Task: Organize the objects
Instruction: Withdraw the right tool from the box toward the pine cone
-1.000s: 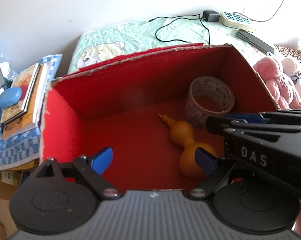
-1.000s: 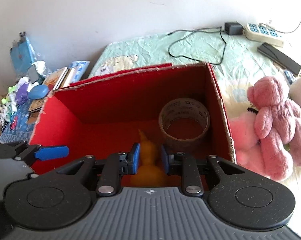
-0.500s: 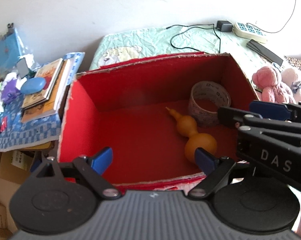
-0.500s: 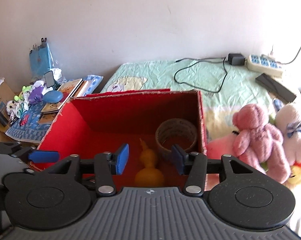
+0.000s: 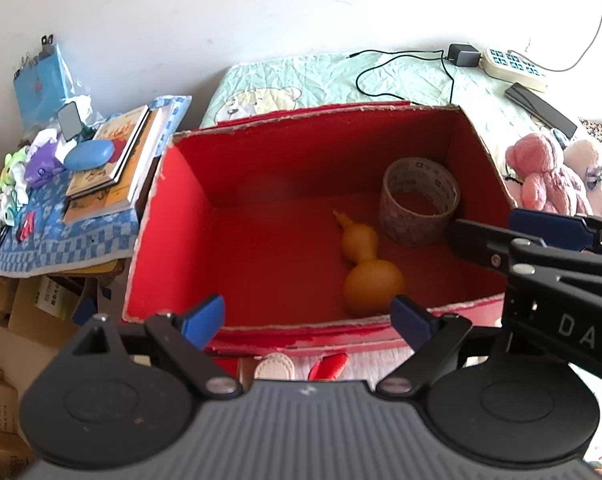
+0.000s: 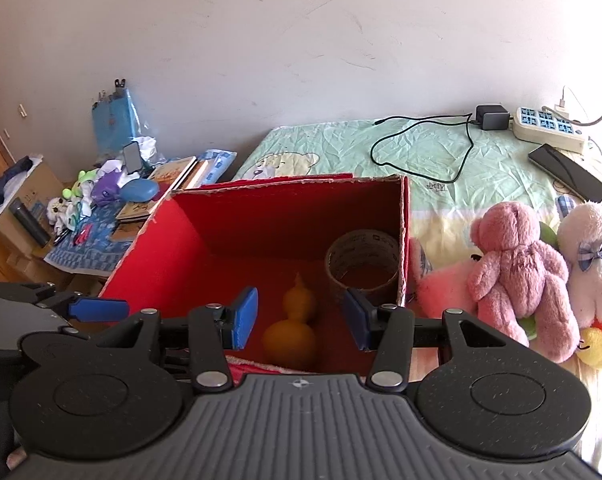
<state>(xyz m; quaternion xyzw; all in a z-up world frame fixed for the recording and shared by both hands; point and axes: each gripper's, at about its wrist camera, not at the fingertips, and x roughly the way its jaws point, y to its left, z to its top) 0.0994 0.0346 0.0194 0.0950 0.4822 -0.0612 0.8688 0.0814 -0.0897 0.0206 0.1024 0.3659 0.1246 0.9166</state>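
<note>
A red cardboard box [image 5: 173, 224] [image 6: 153, 264] stands on the bed. Inside it an orange gourd [image 5: 367, 264] [image 6: 295, 328] lies on the floor beside a roll of tape [image 5: 419, 200] [image 6: 363, 266] in the right rear corner. My left gripper [image 5: 307, 320] is open, held above the box's near edge with nothing between its blue pads. My right gripper [image 6: 299, 318] is open too, raised above the box's front with the gourd seen below its gap; in the left wrist view it shows from the side at the right [image 5: 549, 236].
Pink and white plush toys [image 6: 517, 276] [image 5: 541, 172] lie right of the box. A power strip [image 6: 547, 128], charger cable [image 6: 421, 148] and dark remote [image 6: 567, 172] rest on the green sheet behind. Books and clutter [image 5: 109, 164] fill a low table to the left.
The right gripper opened and let go of the gourd, which now lies in the box. Both grippers have pulled up and back from the box.
</note>
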